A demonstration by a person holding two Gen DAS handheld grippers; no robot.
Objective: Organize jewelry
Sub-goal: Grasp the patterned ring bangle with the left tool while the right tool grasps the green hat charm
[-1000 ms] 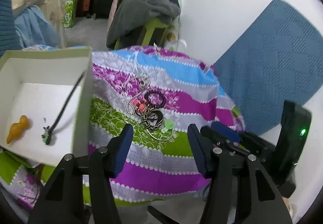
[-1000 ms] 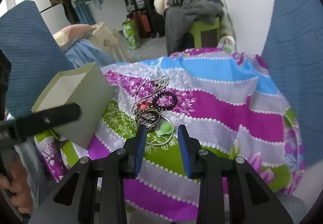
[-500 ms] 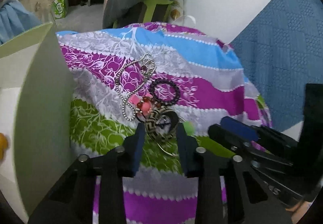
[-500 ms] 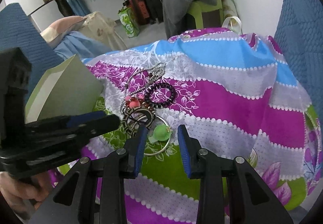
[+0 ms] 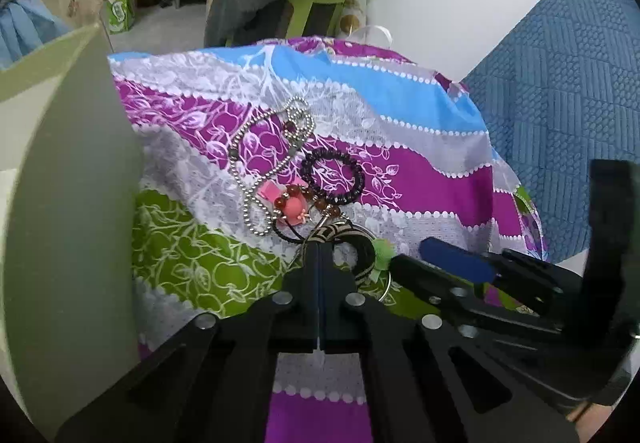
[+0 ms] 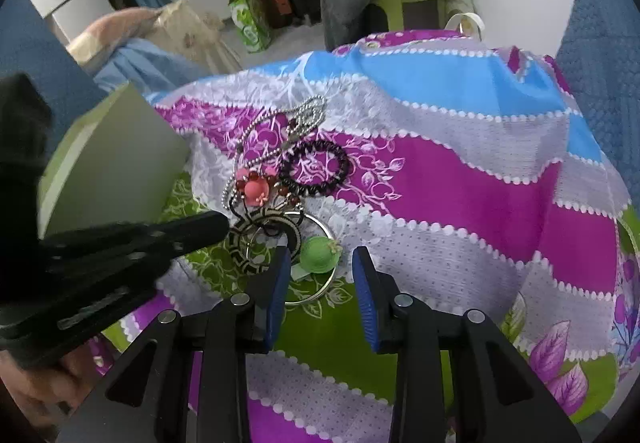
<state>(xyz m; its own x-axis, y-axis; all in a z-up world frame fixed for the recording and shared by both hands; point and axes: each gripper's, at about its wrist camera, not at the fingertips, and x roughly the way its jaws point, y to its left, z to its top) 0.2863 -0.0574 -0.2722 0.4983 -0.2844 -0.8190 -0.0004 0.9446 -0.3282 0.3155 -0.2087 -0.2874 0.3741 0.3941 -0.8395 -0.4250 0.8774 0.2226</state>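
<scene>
— Where's the left claw (image 5: 320, 255) now?

— Down on the pile of jewelry, its two fingers pressed together with no gap showing. The tips sit at the near rim of the patterned bangle (image 5: 362, 243), black with cream zigzags, and look pinched on it, though the fingers hide the exact spot.

— And the other one?

— The right claw (image 6: 320, 263) hangs just off to the right of the left one, fingers parted a moderate way, holding nothing. The green bead (image 6: 318, 253) sits right between its tips, resting on a thin silver hoop (image 6: 326, 283) that curves under them.

— What else is in the pile?

— Just past the left tips there's a pink flower charm (image 5: 292, 205) with red beads around it. Beyond that, a dark beaded bracelet (image 5: 334, 179) lies flat, and a silver ball chain (image 5: 268, 159) snakes away from the claw toward the far side. All of it rests on the striped cloth (image 5: 420, 171), purple, blue, grey and green.

— Any box for it?

— A pale green box (image 5: 76, 183) stands close on the left claw's left side. From here only its outer wall shows, so I can't tell what's inside.
</scene>
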